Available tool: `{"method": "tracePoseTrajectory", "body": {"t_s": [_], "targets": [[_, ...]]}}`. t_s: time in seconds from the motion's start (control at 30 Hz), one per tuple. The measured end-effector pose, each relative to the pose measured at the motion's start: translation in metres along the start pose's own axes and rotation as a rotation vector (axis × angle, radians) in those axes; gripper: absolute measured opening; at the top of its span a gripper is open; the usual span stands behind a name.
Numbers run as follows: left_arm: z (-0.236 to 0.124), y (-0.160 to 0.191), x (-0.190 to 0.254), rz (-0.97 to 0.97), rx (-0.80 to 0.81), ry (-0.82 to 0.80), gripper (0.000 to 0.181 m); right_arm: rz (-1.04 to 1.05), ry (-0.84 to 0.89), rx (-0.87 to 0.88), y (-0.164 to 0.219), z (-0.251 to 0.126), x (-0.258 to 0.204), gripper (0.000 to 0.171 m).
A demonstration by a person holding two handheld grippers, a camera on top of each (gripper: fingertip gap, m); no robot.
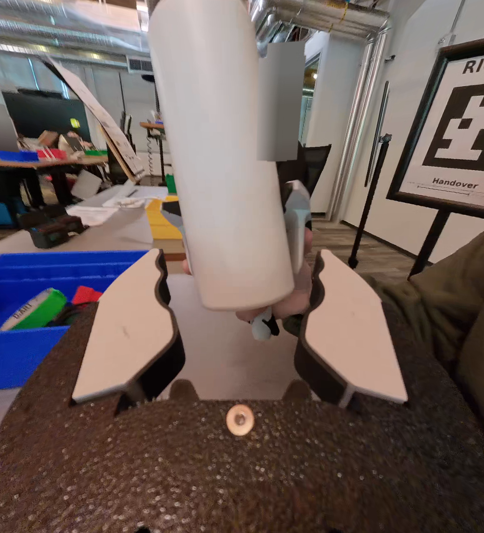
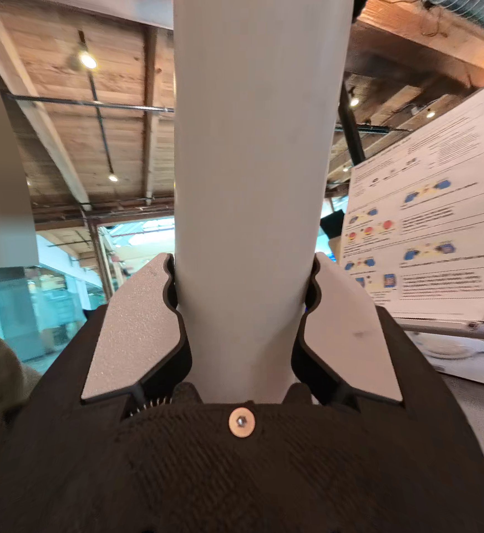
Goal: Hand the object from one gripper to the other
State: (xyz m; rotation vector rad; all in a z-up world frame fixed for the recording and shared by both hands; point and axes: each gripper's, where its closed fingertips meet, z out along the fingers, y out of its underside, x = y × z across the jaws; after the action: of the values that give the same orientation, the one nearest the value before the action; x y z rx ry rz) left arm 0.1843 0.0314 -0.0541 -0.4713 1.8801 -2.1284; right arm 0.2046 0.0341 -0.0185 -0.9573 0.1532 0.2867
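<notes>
A tall white bottle (image 1: 220, 144) hangs tilted in the air over the grey table (image 1: 235, 363). My right gripper (image 2: 243, 259) is shut on the bottle (image 2: 249, 173) near its lower end, both pads pressed to its sides. In the left wrist view the right gripper's grey fingers (image 1: 297, 213) clasp the bottle from behind, with a person's hand below them. My left gripper (image 1: 240, 259) is open and empty. Its jaws stand wide apart, just below and in front of the bottle's base, without touching it.
A blue bin (image 1: 18, 360) with a green roll (image 1: 39, 308) sits at the left on the table. A yellow box (image 1: 163, 222) lies farther back. A framed sign on a stand (image 1: 459, 129) is at the right, a green sleeve (image 1: 451, 317) below it. An instruction board (image 2: 425, 216) stands right. Some 4 centimetres of space lies between my two pairs of fingers.
</notes>
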Motion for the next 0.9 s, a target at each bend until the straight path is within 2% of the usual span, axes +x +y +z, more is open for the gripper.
{"method": "tracePoseTrajectory", "body": {"t_s": [0.1, 0.27, 0.4, 0.6, 0.7, 0.83, 0.9], "targets": [[0.007, 0.021, 0.001, -0.021, -0.106, 0.019, 0.096, 0.005, -0.049, 0.01, 0.007, 0.004, -0.007, 0.089], [0.012, 0.04, 0.004, 0.005, -0.23, 0.024, 0.09, -0.099, -0.047, -0.102, 0.023, 0.004, -0.006, 0.089], [0.01, 0.048, -0.005, 0.074, -0.291, -0.035, 0.086, -0.276, 0.029, -0.195, 0.027, 0.0, 0.002, 0.091], [0.011, 0.062, -0.006, 0.074, -0.358, -0.031, 0.084, -0.435, 0.087, -0.408, 0.036, -0.009, 0.006, 0.095], [0.002, 0.063, -0.012, 0.17, -0.383, -0.057, 0.083, -0.416, 0.12, -0.523, 0.041, -0.02, 0.013, 0.097], [-0.003, 0.045, -0.026, 0.314, -0.378, -0.204, 0.081, -0.294, 0.19, -0.426, 0.029, -0.018, 0.024, 0.099], [-0.008, 0.045, -0.037, 0.482, -0.447, -0.313, 0.081, -0.246, 0.199, -0.336, 0.019, -0.014, 0.024, 0.099]]}}
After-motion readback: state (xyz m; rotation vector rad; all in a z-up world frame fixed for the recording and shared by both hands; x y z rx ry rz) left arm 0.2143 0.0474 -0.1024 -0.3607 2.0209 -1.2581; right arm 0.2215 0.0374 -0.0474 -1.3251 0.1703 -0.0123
